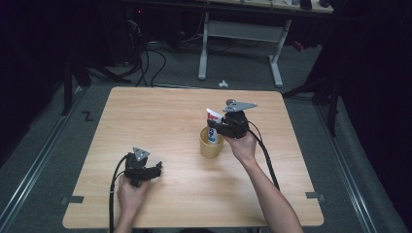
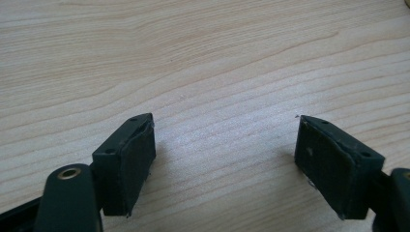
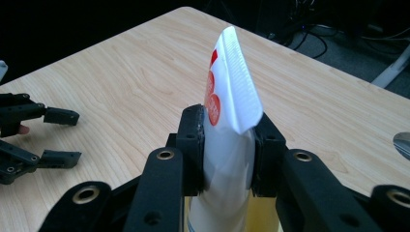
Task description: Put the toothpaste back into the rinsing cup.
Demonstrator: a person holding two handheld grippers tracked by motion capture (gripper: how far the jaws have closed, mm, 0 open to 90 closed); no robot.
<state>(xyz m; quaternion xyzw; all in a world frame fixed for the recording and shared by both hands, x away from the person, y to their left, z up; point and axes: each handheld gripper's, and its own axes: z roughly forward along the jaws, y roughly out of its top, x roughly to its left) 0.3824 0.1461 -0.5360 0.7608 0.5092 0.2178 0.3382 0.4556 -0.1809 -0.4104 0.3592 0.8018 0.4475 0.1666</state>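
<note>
The tube (image 3: 227, 145), white with red and blue print, stands crimped end up, its lower part inside the yellow cup (image 1: 212, 146) near the middle of the table (image 1: 160, 111). The right gripper (image 3: 226, 145) clamps it across the body just below the crimp; in the right gripper view both pads press flat on the tube's sides and the wall dents slightly between them. Whether the tube's cap end rests on the cup's bottom cannot be told, since the cup wall hides it. The step in hand appears to be setting the tube into the cup. To do it well, the person should keep the tube near upright and centred over the mouth, lower it until the cup takes its weight, and only then part the jaws. Opening too early would likely let the tube drop and knock the rim; the cup looks light and may tip or slide. The squeeze should stay just firm enough to hold, as a soft tube can deform or ooze. After release the gripper should lift straight up, clear of the crimp, so that it does not drag the tube sideways. The left gripper (image 2: 225, 150) rests on the table well apart from the cup, jaws wide with nothing between them; it could steady the cup if needed.
</note>
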